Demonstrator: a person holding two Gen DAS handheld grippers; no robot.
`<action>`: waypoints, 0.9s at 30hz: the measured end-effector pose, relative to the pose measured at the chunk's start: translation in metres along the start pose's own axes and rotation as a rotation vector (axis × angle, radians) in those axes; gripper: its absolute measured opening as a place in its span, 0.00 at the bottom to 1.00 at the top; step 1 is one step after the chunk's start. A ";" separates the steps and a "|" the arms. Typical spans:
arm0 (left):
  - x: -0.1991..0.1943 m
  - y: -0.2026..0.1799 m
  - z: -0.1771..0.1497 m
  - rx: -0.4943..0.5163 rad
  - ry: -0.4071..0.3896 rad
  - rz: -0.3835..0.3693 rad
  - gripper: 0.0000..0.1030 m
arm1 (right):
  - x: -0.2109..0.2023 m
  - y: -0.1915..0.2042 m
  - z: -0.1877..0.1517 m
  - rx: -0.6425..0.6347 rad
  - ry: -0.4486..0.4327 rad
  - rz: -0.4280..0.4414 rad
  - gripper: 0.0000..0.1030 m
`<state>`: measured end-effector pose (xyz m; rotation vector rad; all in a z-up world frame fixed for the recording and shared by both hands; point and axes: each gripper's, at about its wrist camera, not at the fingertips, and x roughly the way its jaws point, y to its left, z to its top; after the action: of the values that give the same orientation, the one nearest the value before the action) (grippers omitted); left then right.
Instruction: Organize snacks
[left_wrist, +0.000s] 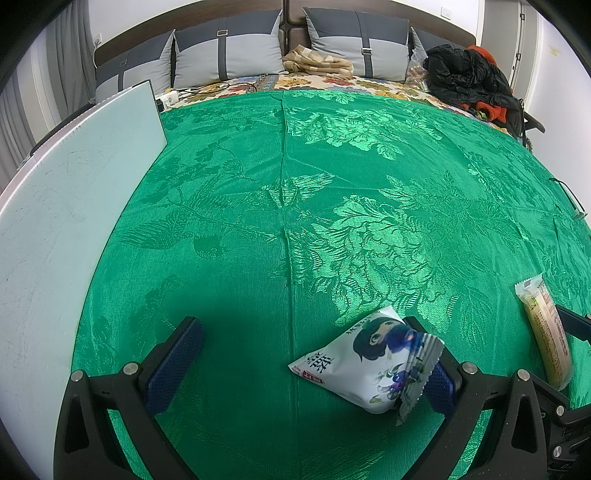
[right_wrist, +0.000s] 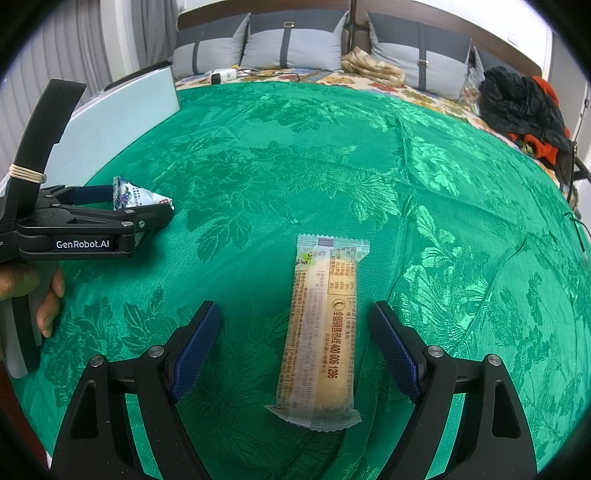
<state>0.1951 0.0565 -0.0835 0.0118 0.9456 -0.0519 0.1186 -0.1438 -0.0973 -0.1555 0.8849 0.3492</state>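
A white snack packet with a cartoon girl (left_wrist: 373, 365) lies on the green cloth (left_wrist: 280, 206), between the fingers of my left gripper (left_wrist: 303, 354) and against its right finger. The left gripper is open. The packet also shows in the right wrist view (right_wrist: 142, 197), beside the left gripper (right_wrist: 122, 208). A long yellow snack bar in clear wrapping (right_wrist: 321, 328) lies lengthwise between the wide-open fingers of my right gripper (right_wrist: 295, 325), touching neither. The bar also shows in the left wrist view (left_wrist: 546, 332) at the right edge.
A pale board (left_wrist: 74, 206) lies along the left of the cloth. Grey pillows (left_wrist: 229, 51), a beige cloth (left_wrist: 317, 62) and a black and orange jacket (left_wrist: 469, 77) sit at the far end of the bed. A cable (right_wrist: 576, 229) lies at the right.
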 end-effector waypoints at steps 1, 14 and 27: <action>0.000 0.000 0.000 0.000 0.000 0.000 1.00 | 0.000 0.000 0.000 0.000 0.000 0.000 0.83; 0.000 0.000 0.000 0.000 0.000 0.000 1.00 | 0.000 0.000 0.000 0.000 0.000 0.000 0.83; -0.001 0.004 0.009 0.039 0.117 -0.080 0.98 | 0.008 -0.011 0.023 0.010 0.189 0.096 0.85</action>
<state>0.2024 0.0607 -0.0777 0.0129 1.0615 -0.1444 0.1439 -0.1463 -0.0889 -0.1387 1.0826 0.4243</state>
